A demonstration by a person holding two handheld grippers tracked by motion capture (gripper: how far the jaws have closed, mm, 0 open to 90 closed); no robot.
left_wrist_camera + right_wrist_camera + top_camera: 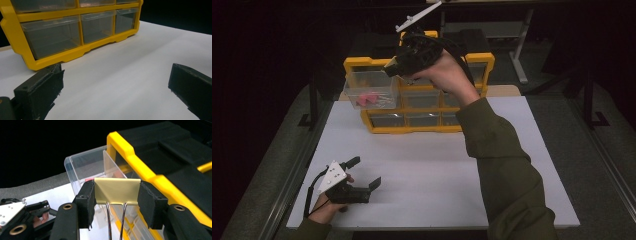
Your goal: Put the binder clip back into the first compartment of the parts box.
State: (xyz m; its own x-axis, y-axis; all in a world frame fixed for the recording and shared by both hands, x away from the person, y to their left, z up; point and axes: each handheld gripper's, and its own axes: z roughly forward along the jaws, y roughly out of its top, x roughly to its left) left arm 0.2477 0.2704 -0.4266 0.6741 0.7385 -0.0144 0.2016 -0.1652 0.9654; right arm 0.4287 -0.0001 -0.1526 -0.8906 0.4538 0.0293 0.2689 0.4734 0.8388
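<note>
A pale yellow binder clip (116, 187) sits crosswise between the pads of my right gripper (117, 196), which is shut on it; its wire handles hang down toward the camera. In the high view the right gripper (393, 66) is raised over a clear drawer (371, 90) pulled out of the yellow drawer cabinet (419, 122). The drawer (83, 166) holds pink and pale clips. My left gripper (367, 171) rests low on the white table (432, 170) at the front left, jaws open wide. Only bare table lies between its jaws in the left gripper view (116, 75).
The yellow cabinet (75, 52) has several clear drawers in rows and stands at the back middle of the table. Its black top (172, 150) lies right of the held clip. Dark floor and table legs surround the table; a bench frame (517, 45) stands behind.
</note>
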